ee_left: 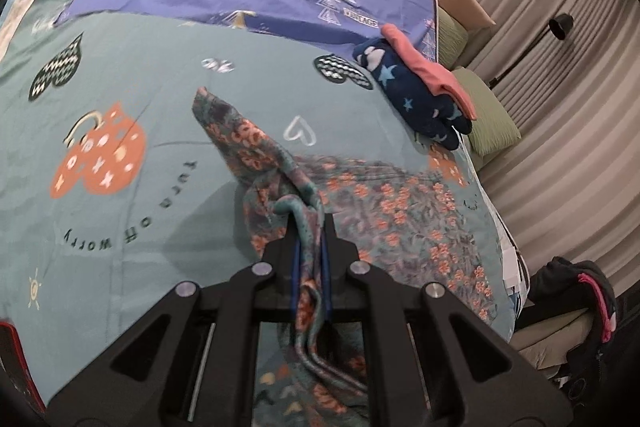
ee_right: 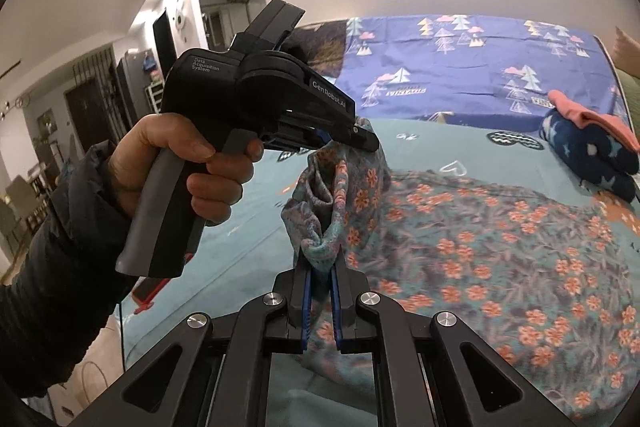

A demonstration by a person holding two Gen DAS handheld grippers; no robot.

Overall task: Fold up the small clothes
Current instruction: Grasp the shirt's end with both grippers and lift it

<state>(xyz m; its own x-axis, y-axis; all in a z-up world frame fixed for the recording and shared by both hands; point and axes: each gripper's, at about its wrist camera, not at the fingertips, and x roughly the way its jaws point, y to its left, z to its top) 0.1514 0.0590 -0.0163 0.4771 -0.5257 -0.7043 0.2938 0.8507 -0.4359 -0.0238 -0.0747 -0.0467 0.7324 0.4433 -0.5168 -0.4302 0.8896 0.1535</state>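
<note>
Floral garment (ee_right: pixel 500 247) lies spread on the bed (ee_left: pixel 160 87), one edge lifted by both tongs. Left tongs (ee_left: pixel 310 223) and right tongs (ee_right: pixel 320 267) are each clenched on its bunched fabric. A sleeved hand (ee_right: pixel 176 167) holds the left tool, tilted downward. Two folded pieces, navy starred (ee_left: pixel 416 95) and pink (ee_left: pixel 428 67), sit stacked near the bed's far edge.

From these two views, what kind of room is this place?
Probably a home bedroom: a bed with a printed sheet, green pillows at its side, and long curtains behind a floor lamp.
</note>
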